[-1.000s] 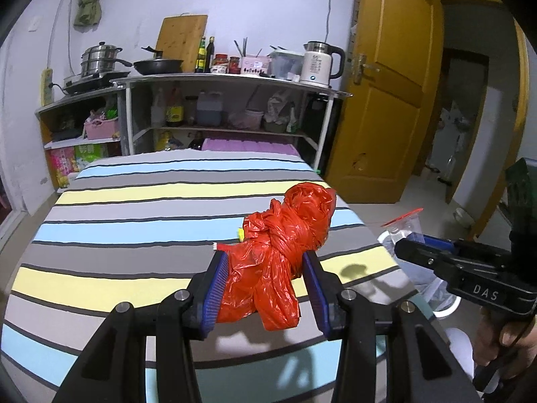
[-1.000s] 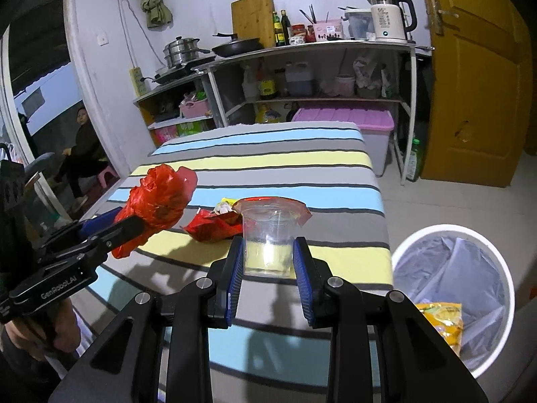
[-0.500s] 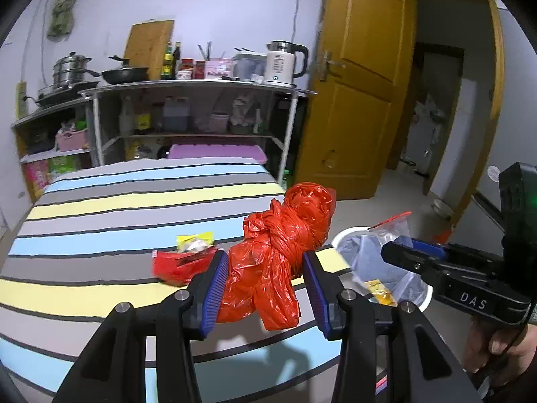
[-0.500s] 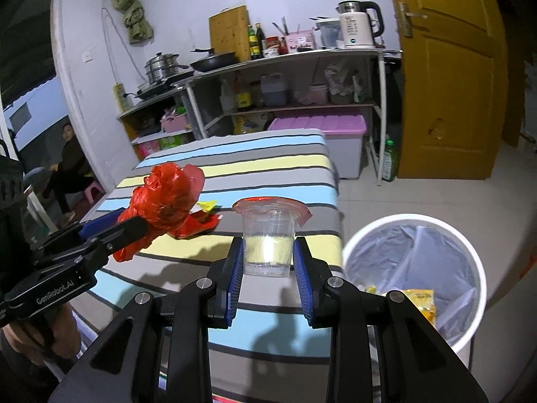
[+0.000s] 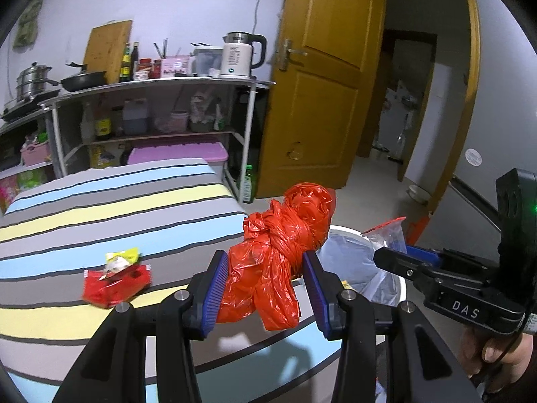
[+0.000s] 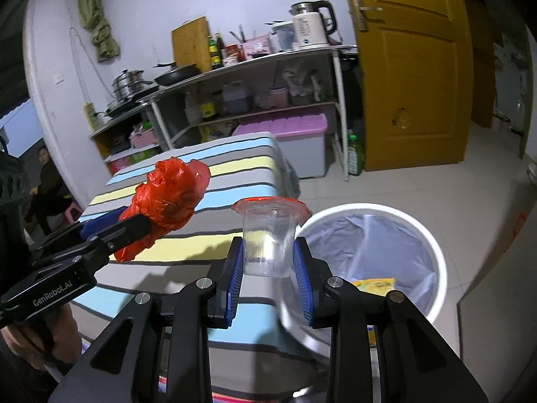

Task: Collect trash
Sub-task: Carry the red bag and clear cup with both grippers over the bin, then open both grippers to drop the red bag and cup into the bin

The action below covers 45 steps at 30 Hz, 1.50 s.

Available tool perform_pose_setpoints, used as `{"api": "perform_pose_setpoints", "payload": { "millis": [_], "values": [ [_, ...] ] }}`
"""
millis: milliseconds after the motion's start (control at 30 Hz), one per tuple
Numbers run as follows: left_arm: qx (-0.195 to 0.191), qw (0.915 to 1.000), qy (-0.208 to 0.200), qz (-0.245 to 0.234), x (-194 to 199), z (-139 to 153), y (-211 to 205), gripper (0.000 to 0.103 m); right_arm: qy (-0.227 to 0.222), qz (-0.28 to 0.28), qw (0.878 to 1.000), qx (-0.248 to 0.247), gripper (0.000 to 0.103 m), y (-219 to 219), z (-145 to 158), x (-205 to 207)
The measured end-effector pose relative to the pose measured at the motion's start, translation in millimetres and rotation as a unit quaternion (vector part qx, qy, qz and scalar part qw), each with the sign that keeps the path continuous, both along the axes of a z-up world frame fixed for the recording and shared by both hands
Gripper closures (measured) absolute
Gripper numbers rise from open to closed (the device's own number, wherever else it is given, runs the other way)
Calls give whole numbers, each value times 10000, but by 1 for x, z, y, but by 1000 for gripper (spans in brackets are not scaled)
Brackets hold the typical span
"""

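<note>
My left gripper (image 5: 265, 288) is shut on a knotted red plastic bag (image 5: 278, 252), held in the air at the table's right edge; it also shows in the right wrist view (image 6: 167, 201). My right gripper (image 6: 268, 268) is shut on a clear plastic cup (image 6: 268, 235) with a torn red foil lid, held above the near rim of the white trash bin (image 6: 433, 235). The bin has a clear liner and a yellow wrapper (image 6: 372, 283) inside. A red snack wrapper (image 5: 115, 282) and a yellow wrapper (image 5: 120, 258) lie on the striped table (image 5: 84, 221).
A shelf unit (image 5: 151, 100) with pots, bottles and a kettle stands behind the table. A purple-lidded storage box (image 5: 178, 154) sits under it. A yellow door (image 5: 319, 100) stands open at the right. A seated person (image 6: 47, 181) is at the far left.
Both grippers have swung right with their loads, from over the table towards the bin. The bin now fills more of both views. The wrappers stay on the table.
</note>
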<state>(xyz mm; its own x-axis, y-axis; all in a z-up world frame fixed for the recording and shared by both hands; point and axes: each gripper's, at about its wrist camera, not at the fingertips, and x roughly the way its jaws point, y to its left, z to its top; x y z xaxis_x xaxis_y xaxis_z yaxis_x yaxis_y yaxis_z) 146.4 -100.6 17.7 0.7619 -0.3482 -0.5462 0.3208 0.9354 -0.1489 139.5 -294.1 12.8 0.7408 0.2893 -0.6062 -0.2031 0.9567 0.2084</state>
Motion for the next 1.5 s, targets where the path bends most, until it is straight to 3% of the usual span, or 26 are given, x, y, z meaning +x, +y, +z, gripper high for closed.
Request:
{"api": "perform_pose_setpoints", "payload": {
  "millis": [933,1100,1200,1500],
  "values": [
    [76,9950,475,-878,58,-39,-94,56,524,-814,9953,47,72,-77,-35,22],
    [14,9939,530,-962,66,-45,-97,56,658,-883,9939,33,71,-83,-43,25],
    [-3,9939,549,-956,67,-47,-95,56,702,-924,9932,66,62,-85,-46,27],
    [-102,9963,382,-763,57,-37,-74,56,581,-811,9950,-29,62,-77,-37,21]
  ]
}}
